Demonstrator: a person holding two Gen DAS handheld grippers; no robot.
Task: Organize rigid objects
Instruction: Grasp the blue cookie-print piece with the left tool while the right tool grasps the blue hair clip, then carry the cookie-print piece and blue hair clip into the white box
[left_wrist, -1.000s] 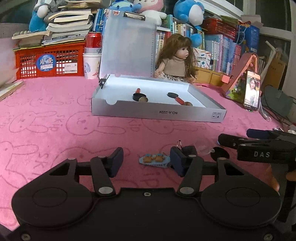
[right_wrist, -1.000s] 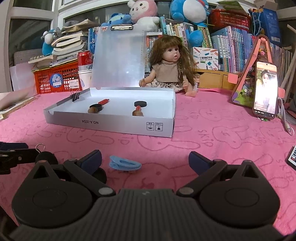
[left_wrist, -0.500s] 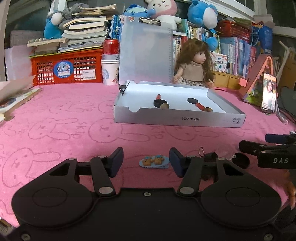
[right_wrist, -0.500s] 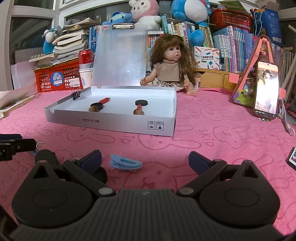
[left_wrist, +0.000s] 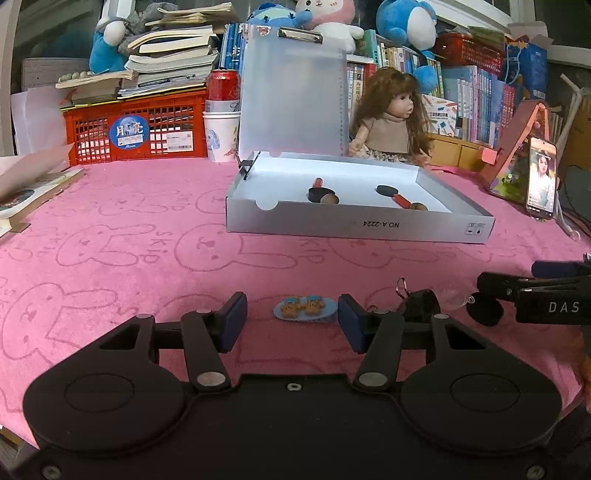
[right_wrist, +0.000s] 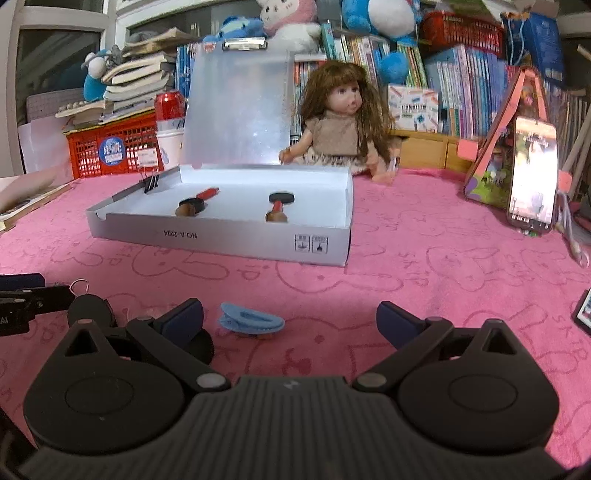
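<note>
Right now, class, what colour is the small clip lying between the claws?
Light blue hair clip, clearest from the right wrist view.

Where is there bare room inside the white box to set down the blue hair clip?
In the white box, the floor is bare along the right wall, beyond the right stamp, and at the front left corner. The middle is crowded by that stamp and the left stamp. The blue hair clip lies between the right tool fingers.

I count one blue hair clip (left_wrist: 305, 307), two stamps in one white box (left_wrist: 354, 227), one doll (left_wrist: 389, 118), one phone (left_wrist: 541, 176), one red crate (left_wrist: 136, 133).
</note>
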